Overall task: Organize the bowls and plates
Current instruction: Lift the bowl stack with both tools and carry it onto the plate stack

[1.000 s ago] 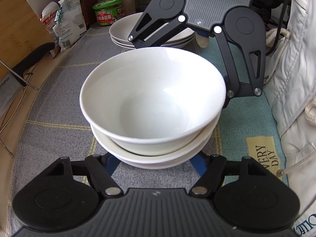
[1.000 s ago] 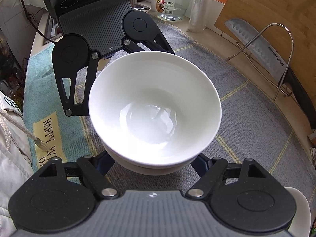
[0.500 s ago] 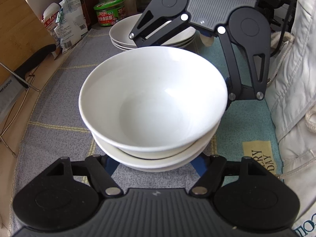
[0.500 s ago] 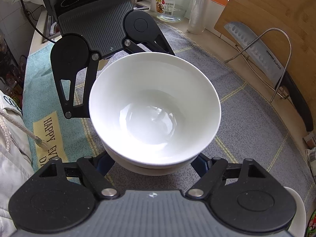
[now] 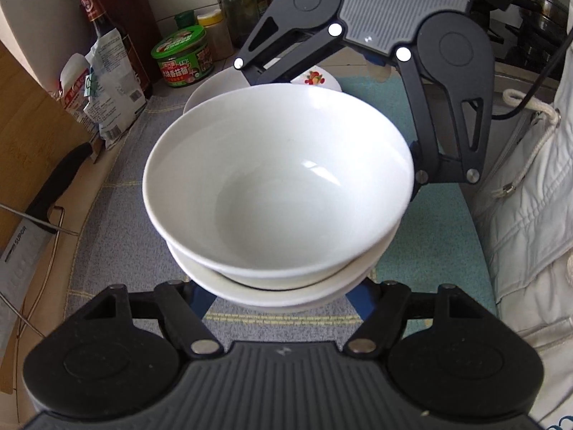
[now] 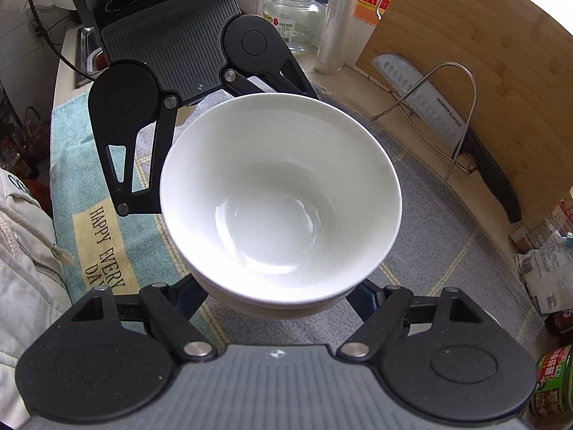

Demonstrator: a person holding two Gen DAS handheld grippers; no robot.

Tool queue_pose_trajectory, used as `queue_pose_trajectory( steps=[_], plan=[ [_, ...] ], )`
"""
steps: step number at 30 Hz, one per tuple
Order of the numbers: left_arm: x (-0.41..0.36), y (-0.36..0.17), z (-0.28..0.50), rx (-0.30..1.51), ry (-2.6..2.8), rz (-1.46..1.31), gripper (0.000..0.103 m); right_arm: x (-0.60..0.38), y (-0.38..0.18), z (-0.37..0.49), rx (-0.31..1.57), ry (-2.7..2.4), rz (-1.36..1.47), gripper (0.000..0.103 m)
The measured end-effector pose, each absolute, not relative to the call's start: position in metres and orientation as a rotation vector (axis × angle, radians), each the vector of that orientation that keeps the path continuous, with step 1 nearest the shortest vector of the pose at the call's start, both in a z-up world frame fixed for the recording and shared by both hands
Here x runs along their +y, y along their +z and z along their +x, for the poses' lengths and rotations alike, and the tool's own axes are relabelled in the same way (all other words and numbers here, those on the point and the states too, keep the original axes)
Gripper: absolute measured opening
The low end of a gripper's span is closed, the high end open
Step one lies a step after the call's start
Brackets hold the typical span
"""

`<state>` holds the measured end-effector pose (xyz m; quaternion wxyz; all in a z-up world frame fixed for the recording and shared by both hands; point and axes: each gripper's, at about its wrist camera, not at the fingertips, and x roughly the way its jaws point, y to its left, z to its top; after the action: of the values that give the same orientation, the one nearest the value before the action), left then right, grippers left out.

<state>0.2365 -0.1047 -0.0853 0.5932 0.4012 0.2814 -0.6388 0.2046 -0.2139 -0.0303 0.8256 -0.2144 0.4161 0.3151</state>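
Two or three nested white bowls (image 5: pixel 279 186) fill the middle of both views, seen from opposite sides (image 6: pixel 279 200). My left gripper (image 5: pixel 281 299) is shut on the lowest bowl, its blue fingers (image 5: pixel 204 301) pressed under the rim on each side. From the far side, my right gripper (image 6: pixel 283 304) is shut on the same stack, with blue fingers (image 6: pixel 365 297) against the lower bowl. The fingertips are hidden beneath the bowls. The stack hangs above the grey mat (image 5: pixel 118 215). A pile of white plates (image 5: pixel 211 87) sits behind it, beside a small fruit-patterned dish (image 5: pixel 315 77).
A cleaver (image 6: pixel 429 107) rests in a wire rack against a wooden cutting board (image 6: pixel 483 53). A green tin (image 5: pixel 182 57), bottles and a packet (image 5: pixel 107 100) line the back. A glass jar (image 6: pixel 293 18) stands by the wall. A person's white jacket (image 5: pixel 530 197) borders the teal towel (image 6: pixel 82 186).
Both grippers have risen with the bowl stack held between them. The mat looks farther below, and the bowl rim now covers part of the plate pile behind.
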Motion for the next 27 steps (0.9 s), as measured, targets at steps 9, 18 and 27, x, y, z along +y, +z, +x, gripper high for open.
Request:
queue_pose_trajectory(
  steps=[9,18,27],
  plan=[
    [-0.163,-0.075,0.233,0.583,-1.555,0.981,0.074,-0.265,-0.016,0.186,0.892,0.568,-0.424,0.086],
    [-0.229,-0.079,0.241,0.507,-1.608,1.018,0.074,-0.326,-0.016,0.184,0.916,0.457,-0.402,0.086],
    [-0.266,-0.099,0.252,0.528,-1.631,1.032,0.074,-0.358,-0.035,0.195,0.954,0.415,-0.388,0.086]
  ],
)
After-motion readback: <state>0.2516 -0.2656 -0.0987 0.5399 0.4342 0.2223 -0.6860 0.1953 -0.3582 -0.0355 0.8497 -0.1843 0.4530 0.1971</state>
